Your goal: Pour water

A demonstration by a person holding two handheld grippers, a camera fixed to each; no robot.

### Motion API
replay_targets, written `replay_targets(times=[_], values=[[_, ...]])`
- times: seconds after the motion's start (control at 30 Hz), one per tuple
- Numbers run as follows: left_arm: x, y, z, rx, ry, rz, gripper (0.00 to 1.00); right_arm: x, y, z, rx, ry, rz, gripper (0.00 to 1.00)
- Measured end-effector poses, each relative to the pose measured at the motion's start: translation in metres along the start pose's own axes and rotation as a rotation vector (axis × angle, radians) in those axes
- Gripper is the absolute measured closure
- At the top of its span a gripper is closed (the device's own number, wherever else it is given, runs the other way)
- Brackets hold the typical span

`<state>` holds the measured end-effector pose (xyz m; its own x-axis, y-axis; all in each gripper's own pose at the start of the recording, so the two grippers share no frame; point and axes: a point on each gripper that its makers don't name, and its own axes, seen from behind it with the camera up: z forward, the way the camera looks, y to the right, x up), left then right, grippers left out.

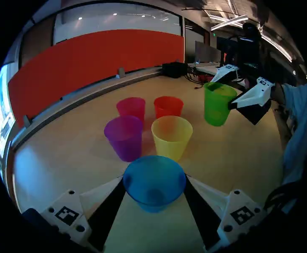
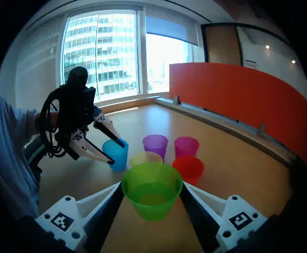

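Note:
In the left gripper view a blue cup [image 1: 154, 182] stands upright between my left gripper's fingers, and the left gripper [image 1: 154, 185] is shut on it. Beyond it stand a purple cup [image 1: 124, 137], a yellow cup [image 1: 171, 136], a pink cup [image 1: 131, 108] and a red cup [image 1: 168, 106] in a tight group. Farther right, the right gripper [image 1: 233, 95] holds a green cup [image 1: 218, 103]. In the right gripper view the green cup [image 2: 152, 195], with liquid in its bottom, sits between the fingers of the right gripper [image 2: 152, 192], which is shut on it. The left gripper [image 2: 113, 152] grips the blue cup [image 2: 116, 154] there.
All the cups rest on a light wooden table [image 1: 60, 160]. An orange partition [image 1: 94, 59] runs along the table's far edge. A person's sleeve [image 1: 299, 126] shows at the right. Large windows [image 2: 103, 59] lie behind the left gripper in the right gripper view.

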<state>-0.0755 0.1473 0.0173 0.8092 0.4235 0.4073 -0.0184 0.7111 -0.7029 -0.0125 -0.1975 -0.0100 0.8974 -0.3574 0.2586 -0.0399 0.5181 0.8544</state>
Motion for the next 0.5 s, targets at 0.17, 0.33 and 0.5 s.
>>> replay_targets(times=[0.17, 0.33, 0.5], values=[[-0.004, 0.0, -0.001, -0.002, 0.004, -0.007, 0.11, -0.001, -0.001, 0.001, 0.0, -0.001, 0.003, 0.08], [-0.009, -0.001, -0.003, 0.003, -0.006, -0.007, 0.1, -0.004, -0.002, 0.004, -0.004, -0.005, 0.005, 0.08], [-0.017, -0.003, -0.003, 0.018, -0.031, 0.008, 0.09, -0.008, -0.003, 0.006, -0.006, -0.007, 0.011, 0.08]])
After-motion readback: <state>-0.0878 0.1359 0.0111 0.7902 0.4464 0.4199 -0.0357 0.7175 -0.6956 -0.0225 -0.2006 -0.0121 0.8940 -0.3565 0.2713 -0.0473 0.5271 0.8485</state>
